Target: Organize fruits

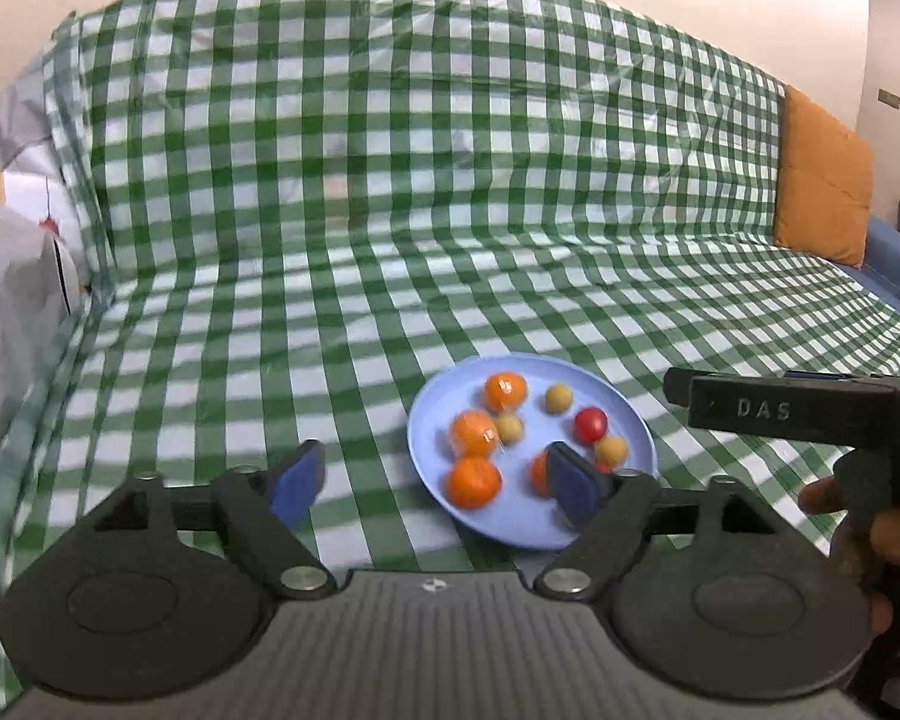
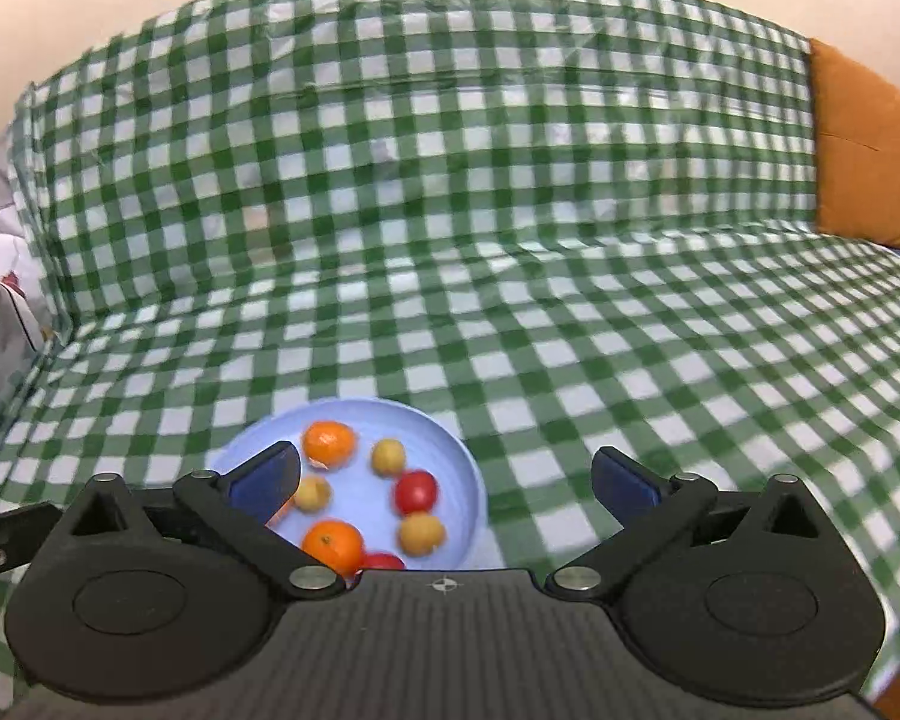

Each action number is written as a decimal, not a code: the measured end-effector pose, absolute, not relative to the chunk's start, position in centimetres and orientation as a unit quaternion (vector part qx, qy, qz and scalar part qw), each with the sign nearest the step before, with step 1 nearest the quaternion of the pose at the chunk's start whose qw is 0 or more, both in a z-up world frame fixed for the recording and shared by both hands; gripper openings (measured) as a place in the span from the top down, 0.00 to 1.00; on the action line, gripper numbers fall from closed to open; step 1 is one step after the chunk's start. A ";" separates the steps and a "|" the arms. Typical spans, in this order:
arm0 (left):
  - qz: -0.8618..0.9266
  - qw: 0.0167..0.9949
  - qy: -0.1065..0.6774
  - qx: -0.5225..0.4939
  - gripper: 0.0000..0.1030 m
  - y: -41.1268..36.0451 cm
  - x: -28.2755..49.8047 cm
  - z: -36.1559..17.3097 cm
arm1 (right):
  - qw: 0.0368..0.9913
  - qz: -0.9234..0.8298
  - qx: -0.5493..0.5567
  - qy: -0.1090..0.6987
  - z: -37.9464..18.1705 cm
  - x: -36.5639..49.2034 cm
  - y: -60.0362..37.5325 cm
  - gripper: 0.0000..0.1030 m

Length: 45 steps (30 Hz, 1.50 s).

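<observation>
Both grippers, left (image 1: 435, 480) and right (image 2: 447, 477), fingers spread, empty. Fruits sit on blue plate (image 1: 570, 531), lower centre, on soft checkered sofa cover (image 1: 390, 210). Risk: nudged plate tilts, round fruit rolls off.

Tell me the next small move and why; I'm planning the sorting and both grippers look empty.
Probably ease the right gripper forward and left over the blue plate toward the red tomato. Both grippers are open and hold nothing, all the fruit sits mixed on that plate, and the tomato lies apart from its neighbours nearest the right gripper. The left gripper is also open over the checked cloth.
</observation>
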State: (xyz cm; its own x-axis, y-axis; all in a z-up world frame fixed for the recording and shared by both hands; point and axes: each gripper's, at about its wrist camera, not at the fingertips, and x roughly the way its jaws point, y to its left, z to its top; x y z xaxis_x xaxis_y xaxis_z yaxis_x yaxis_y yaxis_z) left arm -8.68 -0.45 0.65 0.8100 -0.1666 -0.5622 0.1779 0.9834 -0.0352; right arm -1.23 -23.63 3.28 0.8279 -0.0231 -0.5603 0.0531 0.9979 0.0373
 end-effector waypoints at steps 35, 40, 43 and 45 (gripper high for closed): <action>-0.051 0.932 0.359 0.016 0.01 -1.7 -6.0 -2.4 | 0.944 -0.018 -0.020 0.330 1.7 -2.9 -22.6 0.01; -0.050 0.932 0.359 0.016 0.01 -1.7 -6.0 -2.4 | 0.943 -0.018 -0.023 0.331 1.6 -2.9 -22.7 0.01; -0.051 0.932 0.360 0.016 0.01 -1.8 -6.1 -2.4 | 0.943 -0.019 -0.024 0.331 1.6 -2.9 -22.8 0.01; -0.053 0.931 0.359 0.016 0.01 -1.8 -6.1 -2.4 | 0.943 -0.018 -0.024 0.330 1.6 -2.9 -22.7 0.01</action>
State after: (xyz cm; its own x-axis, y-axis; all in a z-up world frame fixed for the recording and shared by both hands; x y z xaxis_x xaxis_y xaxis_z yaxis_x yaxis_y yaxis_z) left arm -6.11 -1.84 -2.42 0.7359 -0.0873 -0.6715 0.1104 0.9939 -0.0082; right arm -2.94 -22.74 1.62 0.7809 -0.0505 -0.6226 0.0190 0.9982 -0.0572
